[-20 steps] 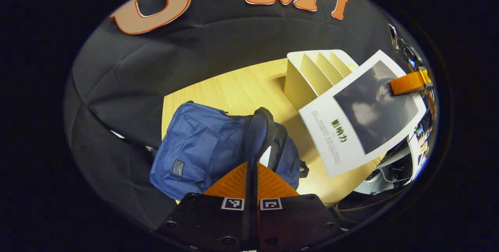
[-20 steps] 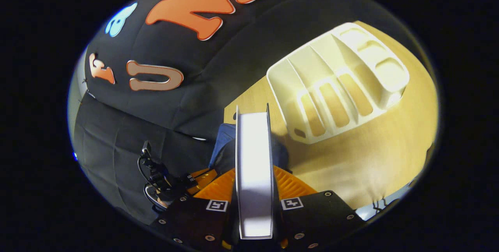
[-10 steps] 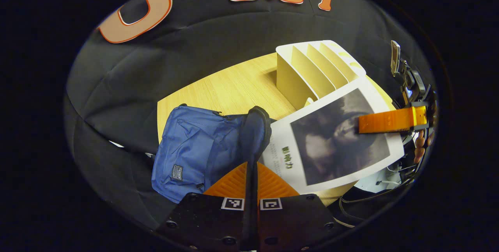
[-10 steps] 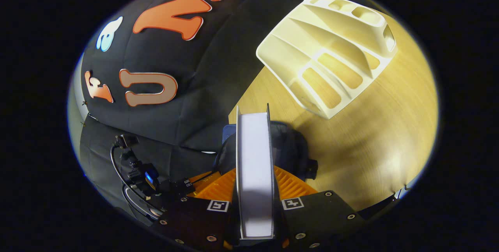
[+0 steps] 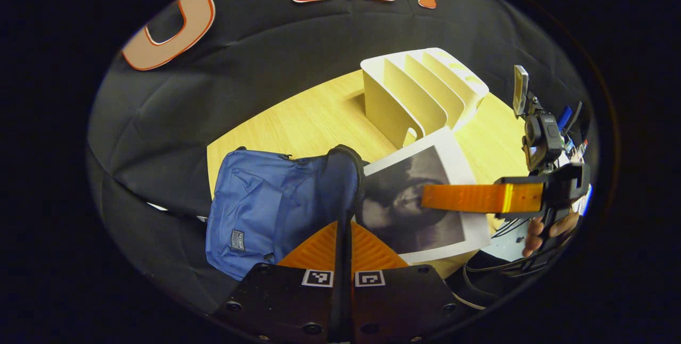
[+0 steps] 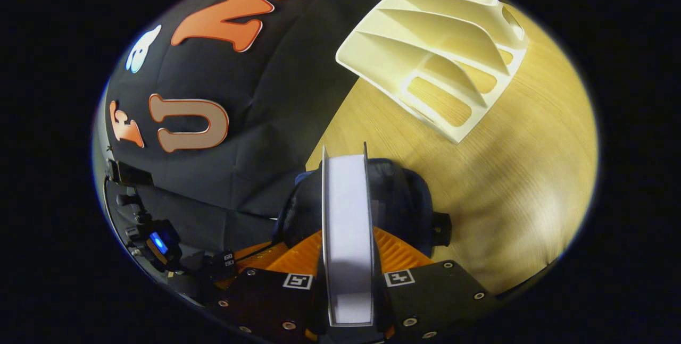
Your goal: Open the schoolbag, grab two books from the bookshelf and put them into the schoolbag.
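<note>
Evidently the step in hand was feeding a book into the schoolbag, and the rack's visible slots held none, so this was probably the second and last. In the left gripper view the left gripper (image 5: 343, 237) sat closed on the dark rim of the blue schoolbag (image 5: 266, 208), its orange fingers (image 5: 319, 251) drawn together with only the fabric edge between them, holding the mouth up at the near left of the wooden table (image 5: 314, 120). Just right of that mouth the book (image 5: 420, 200), white-bordered with a dark cover picture, lay slanted with its left edge at or just inside the opening; how deep it had gone could not be told. The right gripper (image 5: 431, 198) reached in from the right, one orange finger lying across the cover, a hand (image 5: 548, 229) gripping it at the far right edge. In the right gripper view the right gripper's fingers (image 6: 393, 251) stood apart by the book's thickness and pressed on both covers, the white page block (image 6: 347, 227) running straight ahead toward the dark bag opening (image 6: 404, 200). The cream bookshelf (image 5: 420, 94) stood farther back on the table, well apart from the bag. The next move likely called for pushing the book along its length into the mouth while the left side kept the rim lifted, then releasing once the bag bore it; a snag of the book's corner on the rim seemed the main risk.
</note>
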The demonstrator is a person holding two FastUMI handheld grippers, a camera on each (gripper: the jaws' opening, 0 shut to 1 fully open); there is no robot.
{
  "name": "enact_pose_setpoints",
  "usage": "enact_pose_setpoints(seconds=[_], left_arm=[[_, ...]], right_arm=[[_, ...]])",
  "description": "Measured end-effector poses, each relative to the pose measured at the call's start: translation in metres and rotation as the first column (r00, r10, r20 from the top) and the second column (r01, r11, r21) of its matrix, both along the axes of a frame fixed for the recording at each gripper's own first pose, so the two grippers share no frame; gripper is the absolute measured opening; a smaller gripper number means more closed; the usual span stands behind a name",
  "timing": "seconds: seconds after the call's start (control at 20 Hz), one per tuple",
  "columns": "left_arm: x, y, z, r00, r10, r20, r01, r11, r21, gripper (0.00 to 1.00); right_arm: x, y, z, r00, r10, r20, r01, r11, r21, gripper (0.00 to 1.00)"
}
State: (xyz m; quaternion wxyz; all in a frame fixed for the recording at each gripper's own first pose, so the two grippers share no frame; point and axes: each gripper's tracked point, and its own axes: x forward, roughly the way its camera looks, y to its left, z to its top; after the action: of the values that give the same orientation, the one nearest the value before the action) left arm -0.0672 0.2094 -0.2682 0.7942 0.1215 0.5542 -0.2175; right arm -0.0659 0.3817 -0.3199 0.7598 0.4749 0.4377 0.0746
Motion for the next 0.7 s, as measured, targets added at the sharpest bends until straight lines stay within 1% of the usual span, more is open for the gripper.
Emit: enact_pose_setpoints(seconds=[0.1, 0.35, 0.5, 0.6, 0.7], left_arm=[[-0.003, -0.005, 0.002, 1.000, -0.021, -0.003, 0.021, 1.000, 0.002, 0.01], [-0.005, -0.013, 0.010, 0.995, -0.099, 0.000, 0.098, 0.994, 0.045, 0.01], [-0.005, -0.019, 0.012, 0.988, -0.154, 0.007, 0.153, 0.986, 0.060, 0.01], [-0.005, -0.022, 0.013, 0.987, -0.160, 0.009, 0.159, 0.986, 0.055, 0.00], [-0.007, -0.024, 0.014, 0.989, -0.148, 0.002, 0.148, 0.988, 0.039, 0.01]], right_arm=[[0.003, 0.011, -0.003, 0.999, -0.020, 0.033, 0.020, 1.000, -0.008, 0.34], [0.012, 0.029, -0.019, 0.998, -0.054, 0.033, 0.051, 0.995, 0.086, 0.34], [0.012, 0.039, -0.026, 0.999, -0.018, 0.028, 0.015, 0.995, 0.101, 0.34], [0.015, 0.040, -0.028, 1.000, -0.006, 0.028, 0.003, 0.994, 0.110, 0.34], [0.014, 0.038, -0.030, 1.000, 0.011, 0.028, -0.014, 0.993, 0.118, 0.35]])
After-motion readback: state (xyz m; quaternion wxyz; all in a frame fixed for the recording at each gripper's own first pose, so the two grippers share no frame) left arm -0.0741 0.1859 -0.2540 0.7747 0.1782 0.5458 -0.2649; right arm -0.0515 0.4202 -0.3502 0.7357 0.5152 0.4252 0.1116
